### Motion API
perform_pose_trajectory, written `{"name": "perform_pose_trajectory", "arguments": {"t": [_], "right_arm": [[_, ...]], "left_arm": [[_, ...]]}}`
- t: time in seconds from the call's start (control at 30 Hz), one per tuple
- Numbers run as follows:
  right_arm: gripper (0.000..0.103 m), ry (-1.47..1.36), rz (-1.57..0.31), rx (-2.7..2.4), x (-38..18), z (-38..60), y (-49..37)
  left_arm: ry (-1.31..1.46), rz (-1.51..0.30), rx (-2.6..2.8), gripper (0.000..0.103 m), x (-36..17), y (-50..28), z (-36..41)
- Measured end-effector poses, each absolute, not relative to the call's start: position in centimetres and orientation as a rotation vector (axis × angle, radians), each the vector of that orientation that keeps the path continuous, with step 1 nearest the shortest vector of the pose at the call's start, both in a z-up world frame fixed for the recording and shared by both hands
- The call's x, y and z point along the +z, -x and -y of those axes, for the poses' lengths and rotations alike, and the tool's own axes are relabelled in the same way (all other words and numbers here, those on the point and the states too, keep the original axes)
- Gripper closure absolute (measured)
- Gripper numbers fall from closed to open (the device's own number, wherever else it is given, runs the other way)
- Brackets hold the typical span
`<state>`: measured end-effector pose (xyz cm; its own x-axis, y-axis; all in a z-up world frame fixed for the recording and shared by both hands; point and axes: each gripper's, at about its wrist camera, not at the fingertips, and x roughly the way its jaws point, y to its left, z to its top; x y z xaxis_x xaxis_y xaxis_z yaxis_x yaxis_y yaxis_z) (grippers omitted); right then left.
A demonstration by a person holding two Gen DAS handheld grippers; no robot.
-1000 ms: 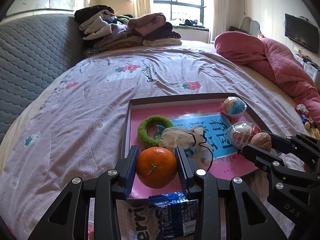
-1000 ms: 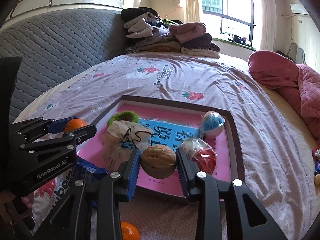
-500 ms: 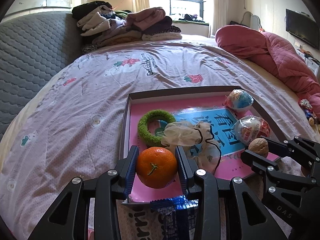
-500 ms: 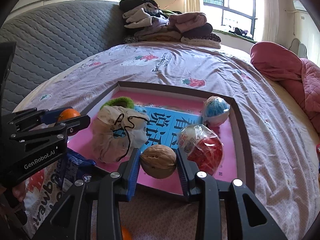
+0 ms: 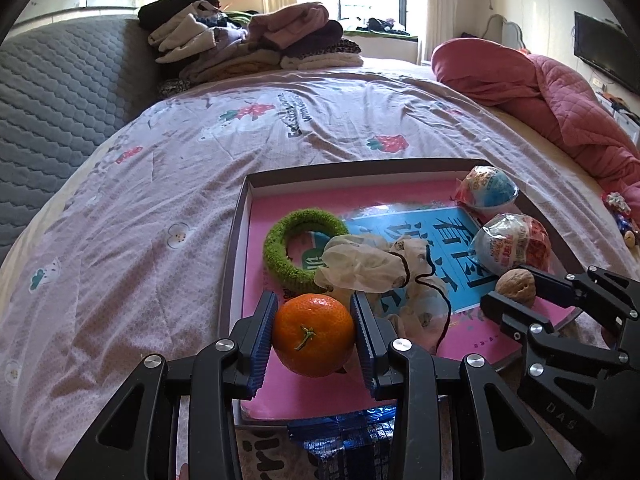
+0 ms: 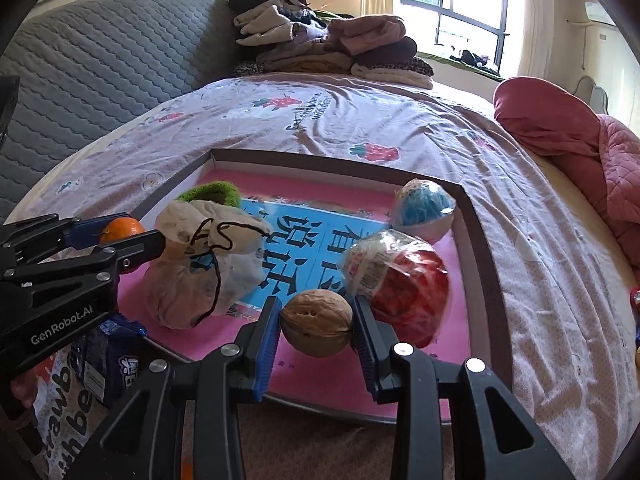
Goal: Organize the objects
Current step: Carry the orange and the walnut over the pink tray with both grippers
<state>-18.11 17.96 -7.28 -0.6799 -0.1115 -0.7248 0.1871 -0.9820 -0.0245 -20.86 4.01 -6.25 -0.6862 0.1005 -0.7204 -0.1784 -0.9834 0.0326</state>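
Through the left wrist view: saw a shallow box (image 5: pixel 236 248) on the bed (image 5: pixel 160 184), already loaded with a green ring (image 5: pixel 280 256), a crumpled pouch (image 5: pixel 360 264) and two wrapped balls (image 5: pixel 490 192). Judged the sorting well along but not finished, with a blue packet (image 5: pixel 344 444) lying outside the near rim. Found the left claw (image 5: pixel 314 330) clenched on an orange (image 5: pixel 314 334), pads pressed to both sides, held over the near corner of the pink floor, not yet set down. Through the right wrist view: found the right claw (image 6: pixel 316 330) closed tight on a walnut (image 6: pixel 316 326), held over the near edge of the box, just beside the red wrapped ball (image 6: pixel 404 284). Could not tell whether either fruit or nut touched the floor. Reckoned both releases remained, then the packet.
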Motion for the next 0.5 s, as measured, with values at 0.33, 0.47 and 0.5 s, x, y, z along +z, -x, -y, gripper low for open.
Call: {"name": "perform_pose_trajectory", "arguments": {"t": [0.33,0.47,0.5], "right_arm": [[0.067,-1.184,-0.171,-2.727,-7.6,-17.5,18.4],[0.067,-1.186,-0.183,-2.724,-7.6,-17.4,18.5],[0.067,-1.184,-0.186,-2.724,-7.6,-17.3,18.5]], "left_arm": [[1.202,-0.179,2.731,0.065,-7.0,21.6,-4.4],[1.211,-0.189,2.722,0.065,-7.3,21.8,-4.6],[1.212,-0.192,2.72,0.065,-7.4,21.9,-4.7]]}}
